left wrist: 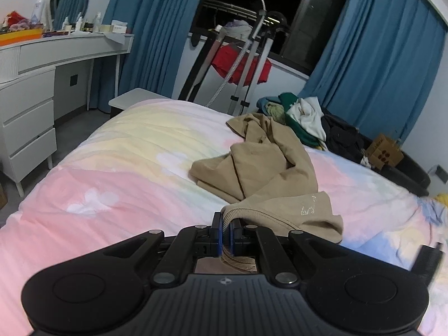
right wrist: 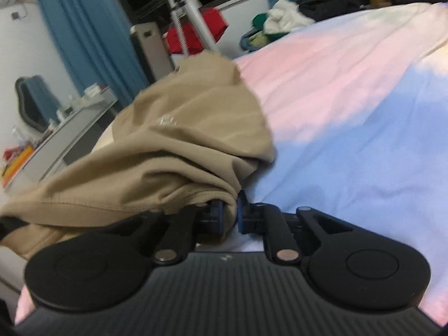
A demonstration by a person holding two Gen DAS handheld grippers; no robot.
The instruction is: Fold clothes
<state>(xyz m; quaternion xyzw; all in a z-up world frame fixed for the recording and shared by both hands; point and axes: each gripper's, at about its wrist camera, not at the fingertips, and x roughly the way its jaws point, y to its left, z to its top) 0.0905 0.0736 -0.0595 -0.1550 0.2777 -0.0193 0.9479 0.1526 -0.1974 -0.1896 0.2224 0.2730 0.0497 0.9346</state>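
A tan garment [left wrist: 260, 165] lies crumpled on the pastel bed cover [left wrist: 126, 162], with its ribbed hem toward me. My left gripper [left wrist: 226, 233] is shut on that ribbed hem [left wrist: 238, 215] at the near edge. In the right wrist view the same tan garment [right wrist: 179, 128] drapes over the left side of the view, and my right gripper [right wrist: 229, 214] is shut on a bunched edge of it, low over the bed cover [right wrist: 350, 106]. A dark shape at the right edge of the left wrist view [left wrist: 429, 260] may be the right gripper.
A pile of other clothes [left wrist: 305, 117] lies at the far right of the bed. A white dresser [left wrist: 30, 89] stands at the left. A drying rack with red cloth [left wrist: 243, 64] stands beyond the bed, with blue curtains [left wrist: 372, 64] behind and a cardboard box [left wrist: 385, 152] at the right.
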